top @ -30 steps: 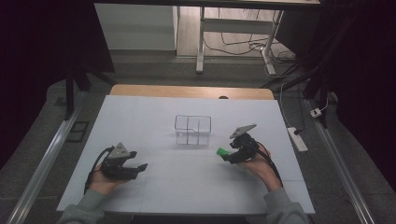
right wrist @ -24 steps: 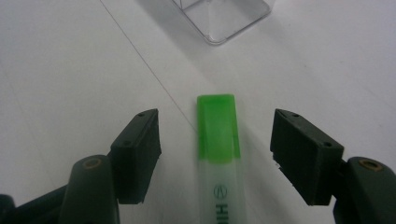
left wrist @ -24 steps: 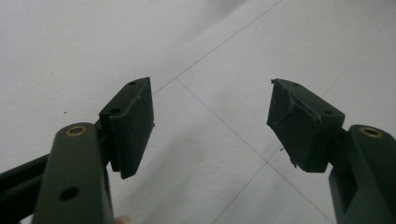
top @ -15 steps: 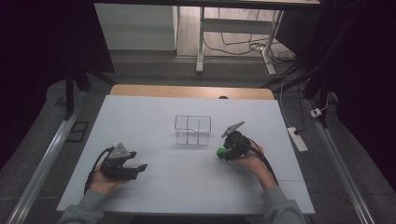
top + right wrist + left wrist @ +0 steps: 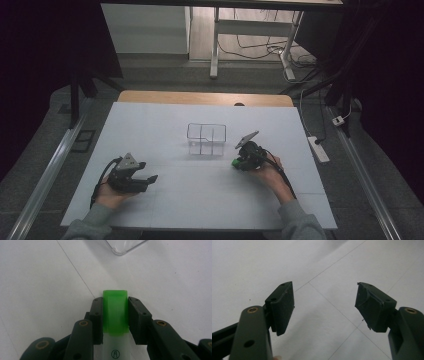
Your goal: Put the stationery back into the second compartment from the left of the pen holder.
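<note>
My right gripper (image 5: 115, 312) is shut on a marker with a bright green cap (image 5: 115, 311) and a white barrel (image 5: 115, 348); both jaws press the cap's sides. In the high view that gripper (image 5: 240, 161) sits just right of and below a clear divided container (image 5: 206, 138), the green cap (image 5: 234, 163) pointing left. A corner of the clear container (image 5: 125, 246) lies ahead in the right gripper view. My left gripper (image 5: 145, 179) rests low over the table at the front left. Its jaws stand wide open with nothing between its pads (image 5: 283, 306).
A white tabletop (image 5: 165, 125) with thin seam lines spans the work area, with a wooden strip (image 5: 200, 97) along its far edge. A power strip (image 5: 318, 149) lies on the floor off the right edge. A metal rail (image 5: 47, 177) runs along the left side.
My right gripper has moved left and slightly forward with the green-capped marker, closer to the clear container. The left gripper has stayed where it was.
</note>
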Demonstrator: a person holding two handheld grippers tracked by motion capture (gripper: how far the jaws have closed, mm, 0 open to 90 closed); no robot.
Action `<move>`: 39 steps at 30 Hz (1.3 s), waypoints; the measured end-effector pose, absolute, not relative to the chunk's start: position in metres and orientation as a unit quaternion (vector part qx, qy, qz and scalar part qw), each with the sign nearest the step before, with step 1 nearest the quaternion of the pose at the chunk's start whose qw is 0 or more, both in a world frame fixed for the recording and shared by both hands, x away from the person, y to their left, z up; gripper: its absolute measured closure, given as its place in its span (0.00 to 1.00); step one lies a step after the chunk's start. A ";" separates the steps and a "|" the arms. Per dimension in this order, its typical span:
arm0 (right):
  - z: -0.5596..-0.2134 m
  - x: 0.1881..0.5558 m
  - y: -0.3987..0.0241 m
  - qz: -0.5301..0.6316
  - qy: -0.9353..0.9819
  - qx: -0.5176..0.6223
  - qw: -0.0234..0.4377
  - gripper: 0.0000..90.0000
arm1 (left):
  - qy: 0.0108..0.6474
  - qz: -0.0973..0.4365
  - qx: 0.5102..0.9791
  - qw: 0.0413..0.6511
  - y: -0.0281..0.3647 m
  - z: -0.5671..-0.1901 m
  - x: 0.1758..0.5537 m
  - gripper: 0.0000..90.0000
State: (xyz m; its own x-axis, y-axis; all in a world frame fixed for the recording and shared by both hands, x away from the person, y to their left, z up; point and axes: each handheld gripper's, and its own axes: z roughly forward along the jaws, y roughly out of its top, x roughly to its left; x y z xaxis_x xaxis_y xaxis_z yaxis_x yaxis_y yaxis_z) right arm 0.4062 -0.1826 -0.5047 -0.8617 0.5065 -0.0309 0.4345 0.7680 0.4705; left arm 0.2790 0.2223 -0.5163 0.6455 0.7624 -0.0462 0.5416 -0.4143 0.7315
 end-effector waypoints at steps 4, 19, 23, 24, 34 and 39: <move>-0.504 0.406 -0.183 0.232 0.936 0.251 0.080 0.74 | 0.395 0.151 0.826 0.372 0.224 -0.516 0.279 0.35; -0.472 0.401 -0.200 0.312 0.907 0.264 0.104 0.74 | 0.397 0.152 0.825 0.372 0.226 -0.516 0.279 0.35; -0.463 0.399 -0.206 0.331 0.897 0.269 0.114 0.74 | 0.397 0.152 0.825 0.371 0.226 -0.516 0.279 0.35; -0.461 0.399 -0.207 0.335 0.895 0.270 0.118 0.74 | 0.397 0.152 0.825 0.371 0.226 -0.516 0.279 0.35; -0.441 0.394 -0.218 0.397 0.864 0.279 0.131 0.74 | 0.400 0.152 0.824 0.372 0.228 -0.516 0.279 0.35; -0.433 0.390 -0.221 0.425 0.850 0.282 0.130 0.74 | 0.401 0.152 0.824 0.372 0.229 -0.516 0.279 0.35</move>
